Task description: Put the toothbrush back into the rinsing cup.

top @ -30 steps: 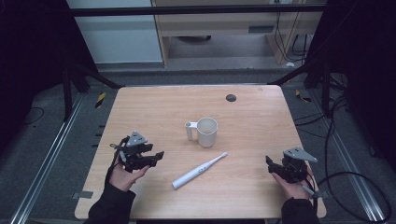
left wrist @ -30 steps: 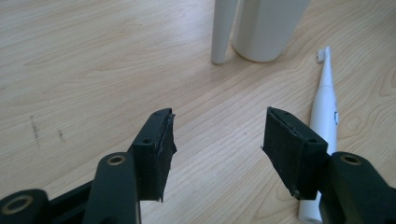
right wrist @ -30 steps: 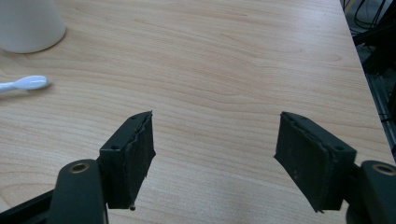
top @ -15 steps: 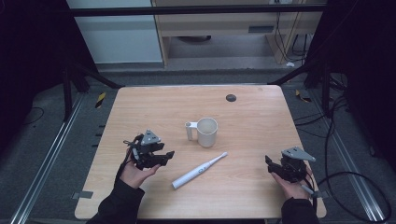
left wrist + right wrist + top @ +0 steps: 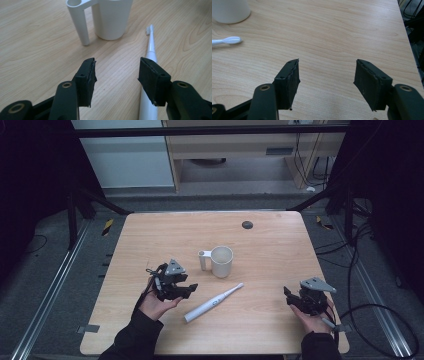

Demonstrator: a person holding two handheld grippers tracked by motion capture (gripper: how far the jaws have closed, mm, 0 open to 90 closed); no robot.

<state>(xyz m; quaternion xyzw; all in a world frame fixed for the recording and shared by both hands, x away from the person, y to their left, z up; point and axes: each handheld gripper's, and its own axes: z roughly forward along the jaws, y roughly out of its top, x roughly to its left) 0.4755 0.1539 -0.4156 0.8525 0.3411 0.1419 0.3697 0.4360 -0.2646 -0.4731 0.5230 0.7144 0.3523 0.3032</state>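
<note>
White plastic is what I'm after: the electric toothbrush [image 5: 214, 302] lies flat on the wooden table [image 5: 270, 240], just on the near side of the mug [image 5: 221, 261], its bristle end toward the mug and its handle slanting back toward me. My left gripper [image 5: 189, 289] sits beside that handle; in the left gripper view the jaws have just been narrowing yet are parted, nothing between them, and the brush body passes under the right-hand pad [image 5: 150, 77]. My right gripper [image 5: 288, 295] waits well to the right of the mug, jaws apart over bare wood though they have just been closing. I judge this the approach to the pickup. Next I should shift the left gripper sideways to straddle the handle, then close.
</note>
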